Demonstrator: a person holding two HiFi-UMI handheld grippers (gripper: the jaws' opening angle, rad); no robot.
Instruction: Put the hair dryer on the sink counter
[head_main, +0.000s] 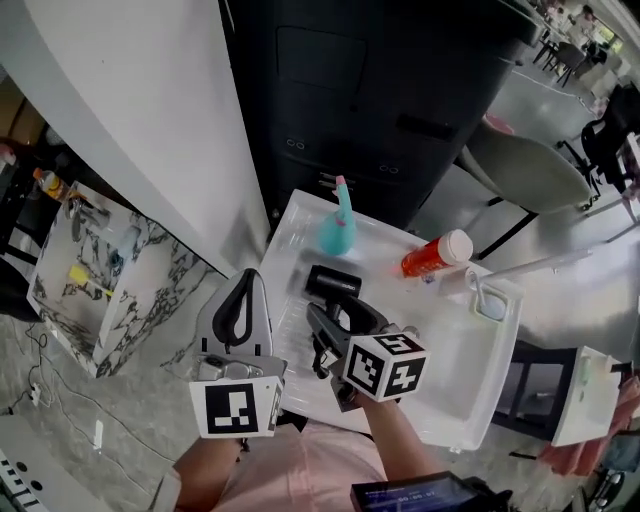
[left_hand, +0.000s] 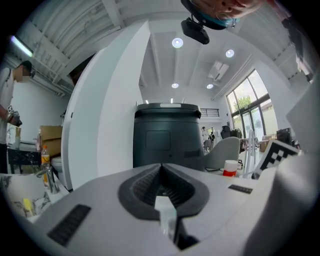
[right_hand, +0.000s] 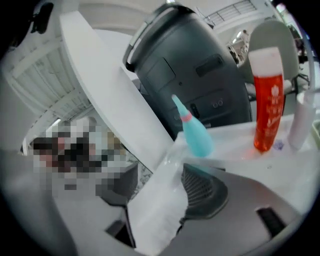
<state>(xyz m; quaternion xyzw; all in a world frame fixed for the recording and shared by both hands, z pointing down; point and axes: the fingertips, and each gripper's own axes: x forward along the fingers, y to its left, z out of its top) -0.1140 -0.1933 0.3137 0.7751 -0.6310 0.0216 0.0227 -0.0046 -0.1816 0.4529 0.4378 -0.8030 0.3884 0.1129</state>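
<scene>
Hair dryer (head_main: 333, 283) lies on white bench (head_main: 452, 372), not yet at marble sink bench (head_main: 160, 275). R gripper (head_main: 335, 316) fingers apart beside it, no grip. L gripper (head_main: 243, 288) fingers together, empty. Pickup + transfer left.

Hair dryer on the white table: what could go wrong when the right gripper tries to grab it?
1. The jaws of the right gripper stand open, and its own view shows only the white table between them, not the hair dryer. They might close beside it and miss.
2. The teal bottle stands close beyond the hair dryer, so a push forward could knock it over.
</scene>
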